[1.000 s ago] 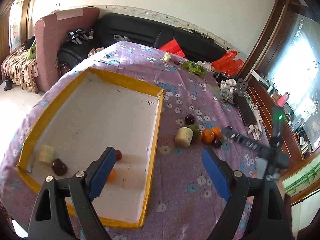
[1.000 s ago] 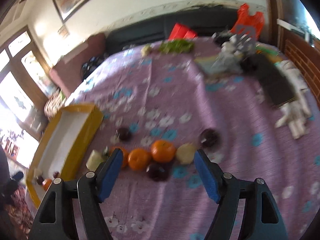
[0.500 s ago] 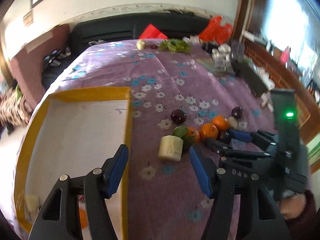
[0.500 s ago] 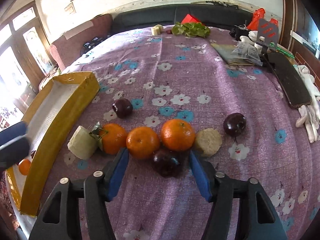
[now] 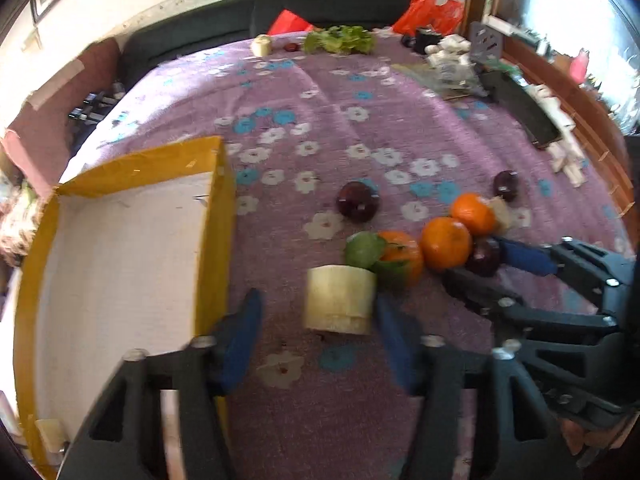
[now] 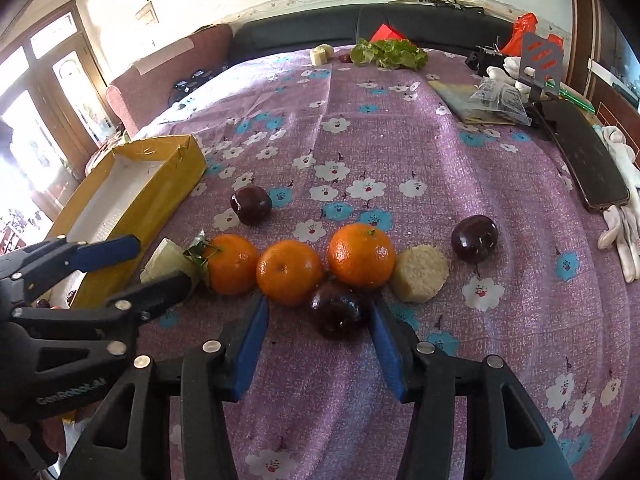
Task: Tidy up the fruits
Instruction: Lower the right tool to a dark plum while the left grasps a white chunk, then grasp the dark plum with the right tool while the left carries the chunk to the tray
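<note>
A row of fruit lies on the purple flowered cloth (image 6: pixel 360 128): three oranges (image 6: pixel 289 271), dark plums (image 6: pixel 339 312) and pale banana pieces. My left gripper (image 5: pixel 318 320) is open, its blue pads on either side of a pale banana piece (image 5: pixel 339 300) without touching it. My right gripper (image 6: pixel 318 316) is open around a dark plum in front of the oranges. The right gripper also shows in the left wrist view (image 5: pixel 500 268), beside that plum (image 5: pixel 485 257). The yellow-rimmed box (image 5: pixel 216 216) lies left of the fruit.
Another plum (image 6: pixel 251 205) and one more (image 6: pixel 474 238) lie apart from the row, with a round pale piece (image 6: pixel 419 273) between. Lettuce (image 6: pixel 388 53), a black phone (image 6: pixel 580 160), white gloves (image 6: pixel 624 232) and packets sit at the far and right edges.
My left gripper has swung from over the box to the right and down, onto the banana piece. My right gripper has moved forward and lower, so the plum now sits between its pads.
</note>
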Demonstrator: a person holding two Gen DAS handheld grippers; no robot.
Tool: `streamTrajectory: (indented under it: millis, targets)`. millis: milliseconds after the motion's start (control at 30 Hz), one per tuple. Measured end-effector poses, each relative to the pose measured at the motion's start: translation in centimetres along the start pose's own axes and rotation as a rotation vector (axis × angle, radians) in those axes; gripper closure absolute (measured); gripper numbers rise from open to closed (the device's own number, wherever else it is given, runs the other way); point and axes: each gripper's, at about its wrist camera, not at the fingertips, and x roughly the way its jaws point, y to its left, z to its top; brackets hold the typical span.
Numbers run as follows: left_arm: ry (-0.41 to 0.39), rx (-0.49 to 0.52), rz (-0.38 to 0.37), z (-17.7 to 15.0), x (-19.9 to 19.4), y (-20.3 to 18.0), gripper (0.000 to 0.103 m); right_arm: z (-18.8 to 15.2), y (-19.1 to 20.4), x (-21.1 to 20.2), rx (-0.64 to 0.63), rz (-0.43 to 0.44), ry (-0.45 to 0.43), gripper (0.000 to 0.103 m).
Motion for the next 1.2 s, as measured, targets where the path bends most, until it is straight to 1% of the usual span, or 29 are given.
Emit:
streamTrajectory:
  millis: [33, 67, 100, 167, 267, 300, 333, 433, 567, 633, 700, 767, 833, 900, 933, 1000, 1100, 1200]
  targets:
    - [-0.001, 0.002, -0.015, 0.0, -0.1, -0.3, 0.070, 0.0, 0.0, 0.0, -0.003, -0.002, 0.000, 0.048]
    - [-0.001, 0.006, 0.000, 0.0, -0.2, -0.5, 0.070, 0.0, 0.1, 0.0, -0.005, -0.003, 0.000, 0.048]
    - [-0.006, 0.023, 0.034, -0.1, -0.2, -0.9, 0.070, 0.0, 0.1, 0.0, -0.004, -0.002, -0.001, 0.048]
    - [-0.019, 0.047, 0.054, -0.3, -0.2, -1.3, 0.070, 0.0, 0.1, 0.0, -0.004, -0.003, 0.000, 0.048]
    - [-0.027, 0.026, 0.044, -0.6, -0.8, -1.1, 0.070, -0.1, 0.0, -0.1, 0.001, -0.005, 0.000, 0.056]
    - [-0.031, 0.010, 0.032, -0.8, -1.2, -0.9, 0.070, -0.1, -0.1, -0.2, 0.003, -0.005, 0.002, 0.069]
    - [-0.037, 0.000, 0.025, -0.9, -1.5, -0.7, 0.070, -0.1, -0.3, -0.2, 0.013, 0.004, 0.006, 0.073]
    - [-0.059, -0.038, 0.001, -1.5, -3.0, -0.1, 0.070, 0.0, -1.0, -0.3, 0.045, 0.041, 0.009, 0.073]
    - [-0.095, -0.087, -0.030, -2.4, -5.1, 0.9, 0.070, -0.1, -2.1, -0.4, 0.101, 0.099, 0.004, 0.071]
    - [-0.110, -0.106, -0.038, -3.0, -6.0, 1.3, 0.070, -0.1, -2.3, -0.5, 0.104, 0.098, 0.000, 0.068]
    - [-0.122, -0.117, -0.035, -3.7, -6.8, 1.5, 0.070, -0.1, -2.0, -0.5, 0.093, 0.084, -0.003, 0.067]
    - [-0.137, -0.124, -0.030, -4.4, -7.6, 1.6, 0.070, -0.1, -2.0, -0.7, 0.086, 0.074, -0.007, 0.064]
    - [-0.159, -0.137, -0.035, -5.2, -8.6, 2.0, 0.070, 0.0, -2.7, -1.2, 0.115, 0.105, -0.027, 0.054]
    - [-0.174, -0.157, -0.049, -5.8, -9.4, 2.4, 0.070, 0.1, -4.0, -1.9, 0.164, 0.123, -0.053, 0.050]
    - [-0.180, -0.170, -0.058, -6.1, -9.8, 2.7, 0.070, 0.1, -4.3, -1.9, 0.173, 0.123, -0.057, 0.049]
    - [-0.185, -0.190, -0.068, -6.7, -10.4, 3.3, 0.070, 0.1, -4.7, -1.7, 0.196, 0.151, -0.059, 0.049]
    - [-0.195, -0.227, -0.081, -7.8, -11.3, 4.3, 0.070, 0.1, -4.0, -1.7, 0.167, 0.125, -0.071, 0.047]
    - [-0.216, -0.253, -0.067, -8.7, -12.4, 5.4, 0.070, -0.1, -2.6, -1.4, 0.098, 0.070, -0.067, 0.047]
